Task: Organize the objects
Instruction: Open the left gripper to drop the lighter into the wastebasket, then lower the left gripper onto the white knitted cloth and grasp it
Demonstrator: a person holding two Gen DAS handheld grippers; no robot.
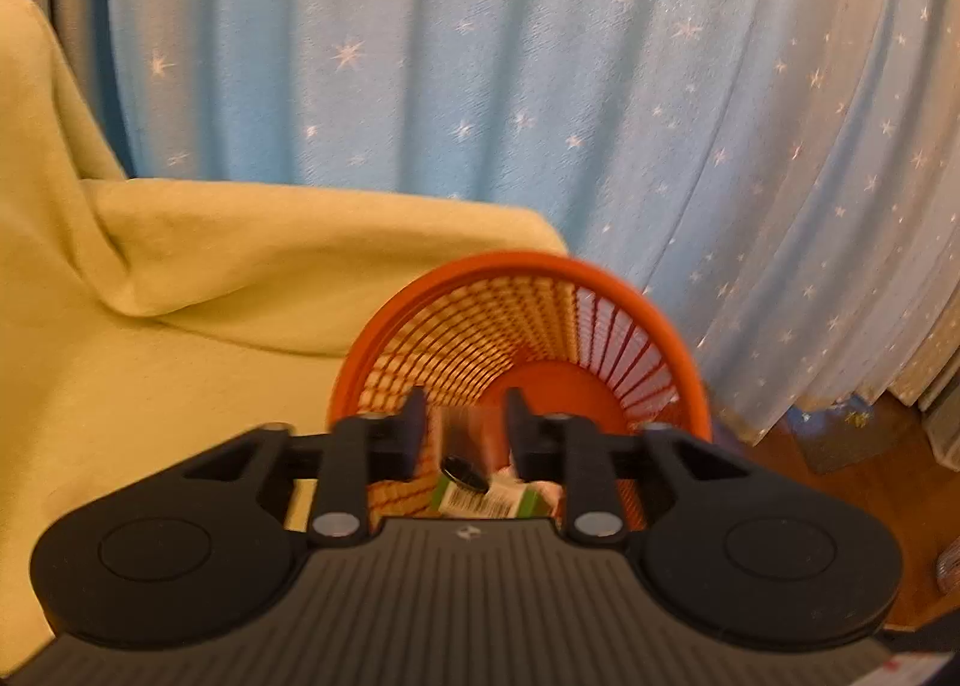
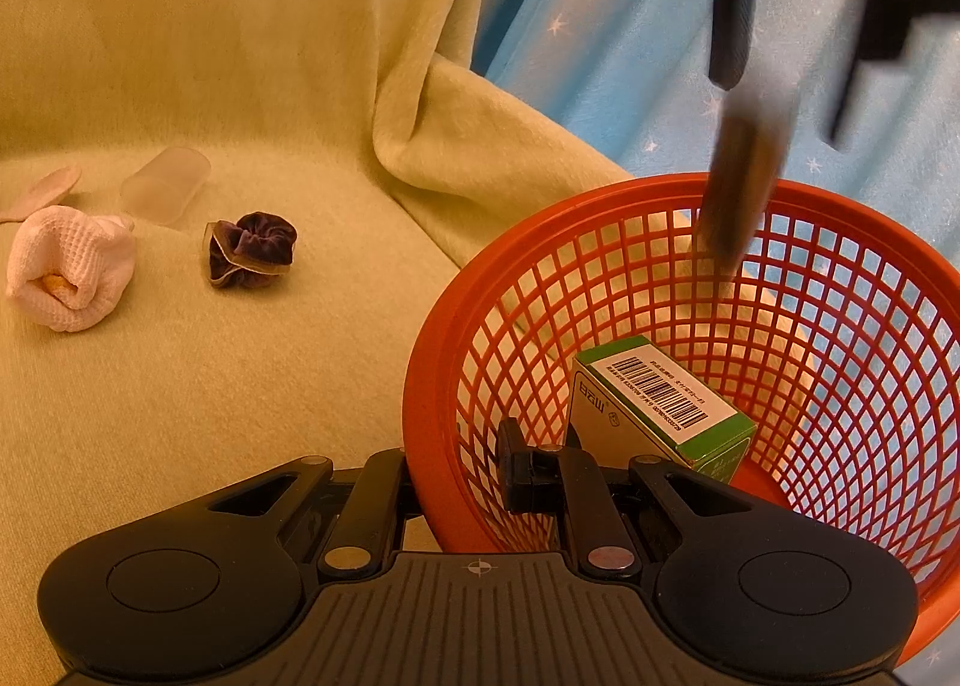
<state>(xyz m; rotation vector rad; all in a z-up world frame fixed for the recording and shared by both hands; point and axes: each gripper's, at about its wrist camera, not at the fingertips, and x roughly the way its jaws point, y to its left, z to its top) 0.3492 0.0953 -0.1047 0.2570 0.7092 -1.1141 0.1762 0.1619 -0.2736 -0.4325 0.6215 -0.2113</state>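
- Orange mesh basket (image 2: 798,290): tilted, right of the picture in the right wrist view.
- Green-and-white box (image 2: 654,404) with a barcode: lies slanted inside the basket.
- Blurred dark object (image 2: 738,188): above the basket's rim at twelve o'clock.
- Purple scrunchie (image 2: 252,248), white waffle cloth (image 2: 66,266), frosted cup (image 2: 165,188) on its side: at nine to ten o'clock of the basket.
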